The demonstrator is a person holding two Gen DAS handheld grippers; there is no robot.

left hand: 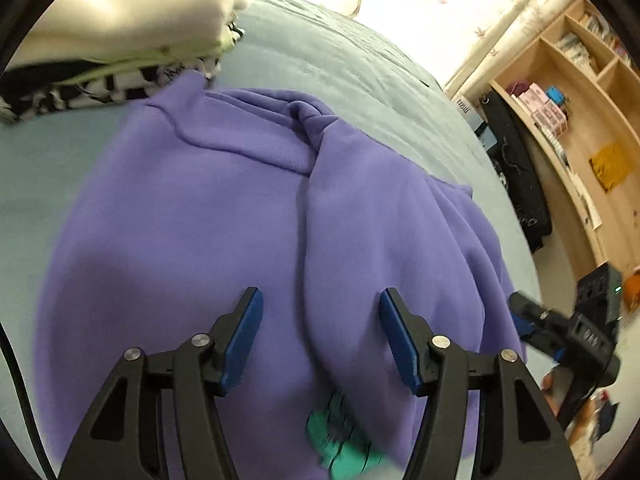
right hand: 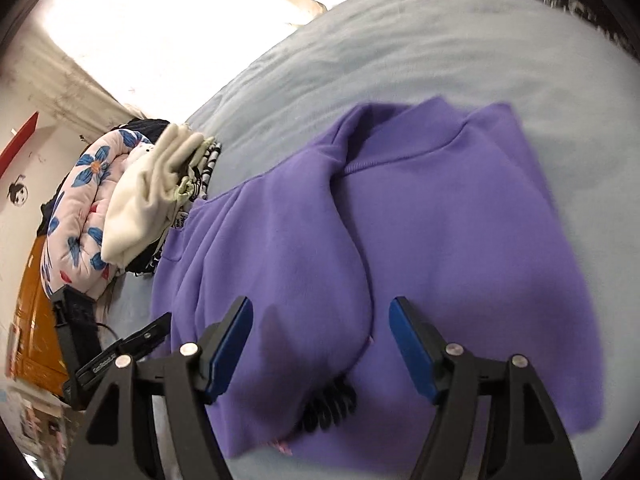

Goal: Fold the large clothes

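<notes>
Left gripper and right gripper gape empty over purple sweatshirt on bed; clothes pile near bed's edge.

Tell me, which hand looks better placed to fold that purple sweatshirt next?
Probably right: the right gripper, open, hangs over the purple sweatshirt where its folded sleeve ends; the left gripper faces plain fabric.

no text legible; the small tag beside the purple sweatshirt is blurred
</notes>
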